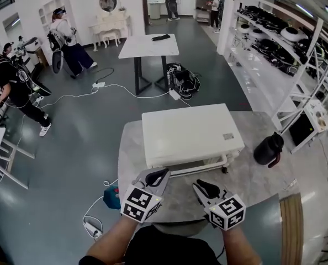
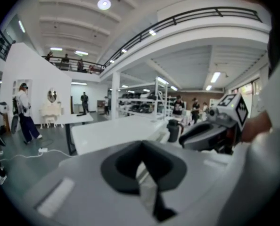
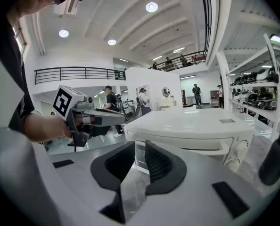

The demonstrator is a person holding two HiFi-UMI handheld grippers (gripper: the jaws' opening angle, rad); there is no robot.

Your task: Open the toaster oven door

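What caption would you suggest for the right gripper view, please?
Right gripper, jaws slightly apart, empty, facing the white toaster oven.

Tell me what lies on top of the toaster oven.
On the toaster oven, only a small grey label near one corner; nothing stands on its white top. Its inside is hidden in every view.

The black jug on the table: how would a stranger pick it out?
Find the grey marbled table nearest the camera. On it stands a white box-shaped toaster oven; right of that, apart from it, stands the black jug. Unlike the oven, it is dark and rounded.
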